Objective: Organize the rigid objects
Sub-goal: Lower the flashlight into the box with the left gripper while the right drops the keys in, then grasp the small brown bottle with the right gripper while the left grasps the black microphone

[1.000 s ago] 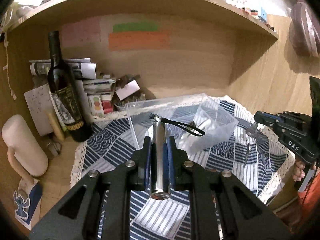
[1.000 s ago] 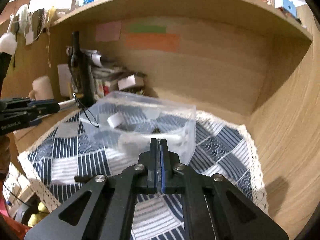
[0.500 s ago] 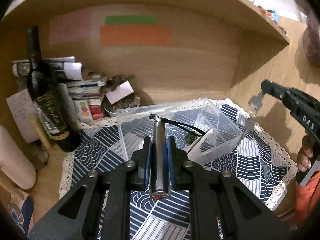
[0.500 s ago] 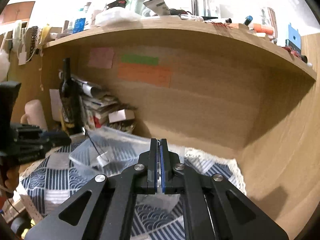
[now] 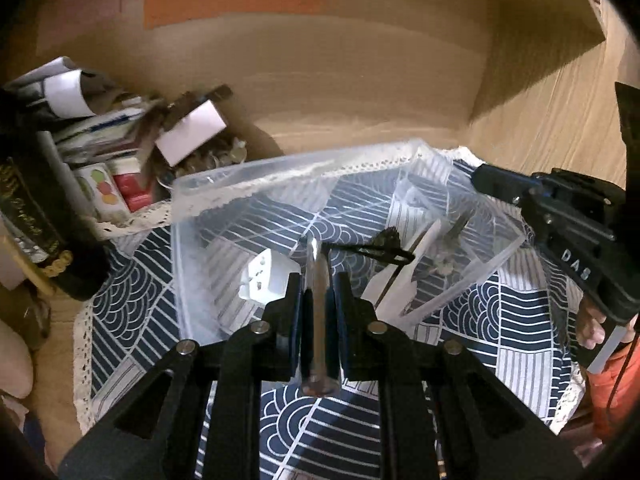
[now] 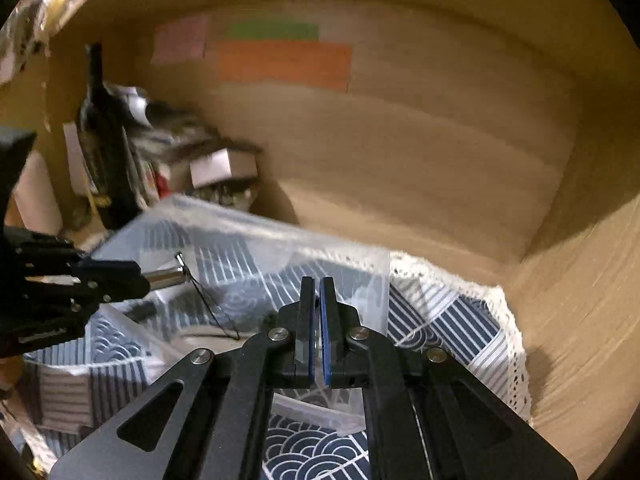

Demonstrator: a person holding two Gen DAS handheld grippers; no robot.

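My left gripper (image 5: 317, 280) is shut on a silver metal flashlight (image 5: 319, 300) with a black wrist cord (image 5: 376, 251). It holds the flashlight over the open clear plastic bin (image 5: 280, 168), which sits on a blue-and-white patterned cloth. Inside the bin lie a white plug adapter (image 5: 266, 276) and several small items. My right gripper (image 6: 316, 284) is nearly shut with nothing seen between its pads, just in front of the bin's near right corner (image 6: 380, 264). It also shows at the right in the left wrist view (image 5: 486, 178). The flashlight shows in the right wrist view (image 6: 166, 276).
A dark wine bottle (image 5: 36, 216) stands at the left with a pile of papers and small boxes (image 5: 120, 152) behind the bin. Wooden shelf walls close off the back and the right side. The cloth's lace edge (image 6: 508, 320) runs near the right wall.
My left gripper has moved forward and down, bringing the flashlight over the bin. My right gripper has dropped from its raised position down to the bin's right corner.
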